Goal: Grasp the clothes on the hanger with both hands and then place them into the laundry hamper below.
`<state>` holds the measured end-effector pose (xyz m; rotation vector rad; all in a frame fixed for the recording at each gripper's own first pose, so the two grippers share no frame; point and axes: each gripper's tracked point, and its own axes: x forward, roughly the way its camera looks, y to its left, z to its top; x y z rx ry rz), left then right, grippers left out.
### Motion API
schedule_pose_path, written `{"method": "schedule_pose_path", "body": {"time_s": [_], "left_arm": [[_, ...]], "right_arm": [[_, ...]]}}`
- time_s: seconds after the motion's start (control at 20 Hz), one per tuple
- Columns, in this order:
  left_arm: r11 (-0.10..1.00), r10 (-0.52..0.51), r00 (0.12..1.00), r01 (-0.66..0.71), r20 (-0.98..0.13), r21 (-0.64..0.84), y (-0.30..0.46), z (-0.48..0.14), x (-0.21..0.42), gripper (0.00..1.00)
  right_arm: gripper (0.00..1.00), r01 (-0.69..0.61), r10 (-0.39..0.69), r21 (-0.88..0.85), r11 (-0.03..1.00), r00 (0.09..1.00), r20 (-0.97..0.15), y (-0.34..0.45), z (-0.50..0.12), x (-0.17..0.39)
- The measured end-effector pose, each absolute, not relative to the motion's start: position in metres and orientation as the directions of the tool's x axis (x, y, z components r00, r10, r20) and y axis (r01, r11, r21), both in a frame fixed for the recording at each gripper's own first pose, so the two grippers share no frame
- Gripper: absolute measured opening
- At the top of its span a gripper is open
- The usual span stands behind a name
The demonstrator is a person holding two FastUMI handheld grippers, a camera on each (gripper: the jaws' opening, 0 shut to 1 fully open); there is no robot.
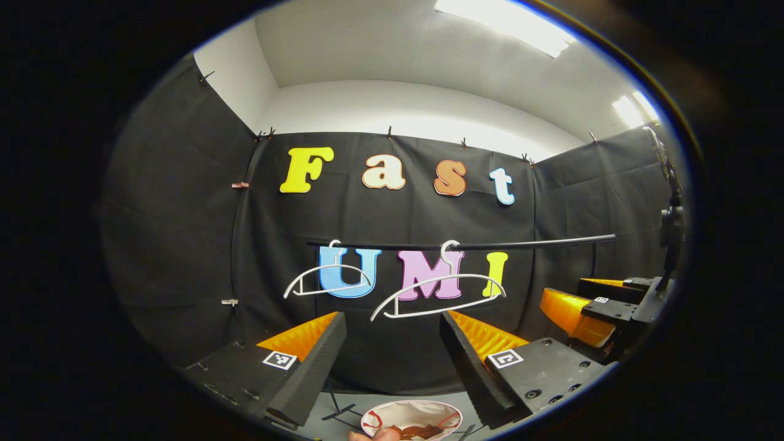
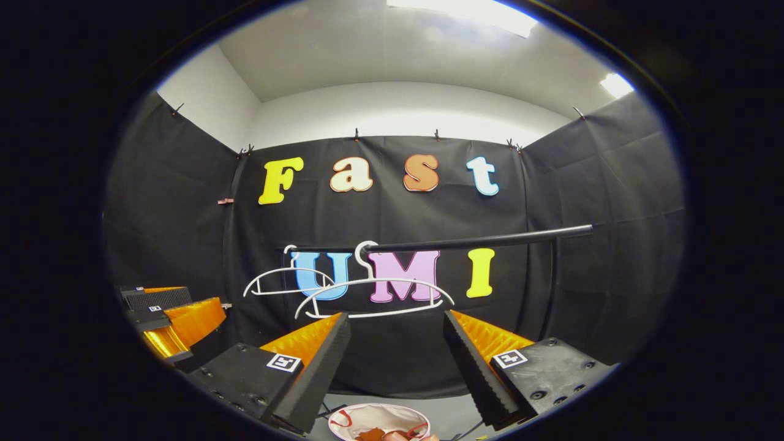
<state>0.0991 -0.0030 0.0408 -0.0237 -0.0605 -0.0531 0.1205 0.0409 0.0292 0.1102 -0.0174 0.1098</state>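
Two bare white hangers (image 1: 438, 283) (image 1: 327, 269) hang on a black rail (image 1: 520, 243) in front of the booth wall. Below, at the bottom edge, stands a white laundry hamper (image 1: 367, 419) with red handles, and brown clothes (image 1: 422, 432) lie inside it. My left gripper (image 1: 392, 315) is open, its fingers wide apart and holding nothing, pointed at the nearer hanger. In the right gripper view the same hangers (image 2: 373, 285) (image 2: 275, 272), rail (image 2: 490, 240), hamper (image 2: 343, 418) and clothes (image 2: 372, 435) appear. My right gripper (image 2: 397, 315) is likewise open and holds nothing.
The right gripper (image 1: 582, 300) shows at the right of the left gripper view; the left gripper (image 2: 168, 312) shows at the left of the right gripper view. A fingertip of a hand (image 1: 376, 435) pokes in by the hamper. A dark stand (image 1: 670, 226) rises at far right.
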Motion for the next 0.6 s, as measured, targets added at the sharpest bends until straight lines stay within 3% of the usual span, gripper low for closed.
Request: {"method": "schedule_pose_path", "body": {"time_s": [0.6], "left_arm": [[0.998,-0.06,0.996,0.062,0.064,-0.025,-0.0098,0.0449,0.098,0.97]], "right_arm": [[0.98,-0.11,0.109,0.123,0.986,0.994,0.01,0.0407,0.0276,0.1189]]}}
